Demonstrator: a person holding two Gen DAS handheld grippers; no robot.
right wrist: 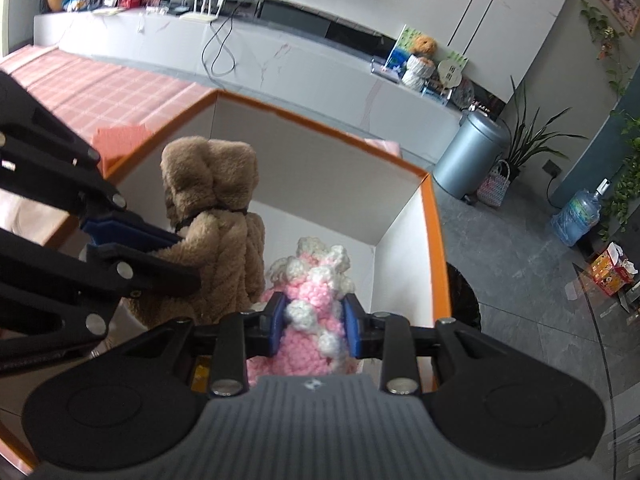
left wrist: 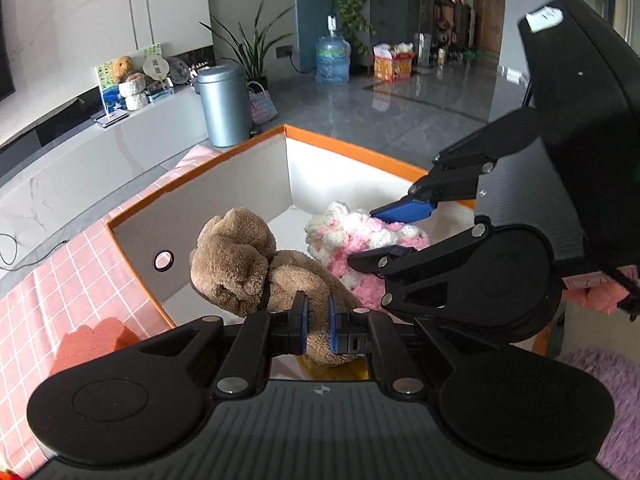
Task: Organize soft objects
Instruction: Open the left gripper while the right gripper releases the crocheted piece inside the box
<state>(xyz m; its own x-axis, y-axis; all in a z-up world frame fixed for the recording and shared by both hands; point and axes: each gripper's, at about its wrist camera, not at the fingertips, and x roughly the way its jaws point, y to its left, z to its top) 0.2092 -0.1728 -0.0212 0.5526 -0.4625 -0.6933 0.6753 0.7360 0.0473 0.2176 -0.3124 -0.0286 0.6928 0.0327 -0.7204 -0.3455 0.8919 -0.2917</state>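
Toys going in together: left tongs (left wrist: pixel 316 320) pinching the teddy bear (left wrist: pixel 256 264), right tongs (right wrist: pixel 314 322) pinching the knitted toy (right wrist: pixel 310 312), both held low inside the box (right wrist: pixel 434 216), probably so they land snugly side by side.

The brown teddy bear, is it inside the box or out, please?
Inside: the brown teddy bear stands within the box walls, left claw gripping it.

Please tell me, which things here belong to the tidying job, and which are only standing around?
Job: brown plush bear, pink-white yarn toy, orange-rimmed box, left tool, right tool.
Around: grey bin, water bottle, orange sponge.
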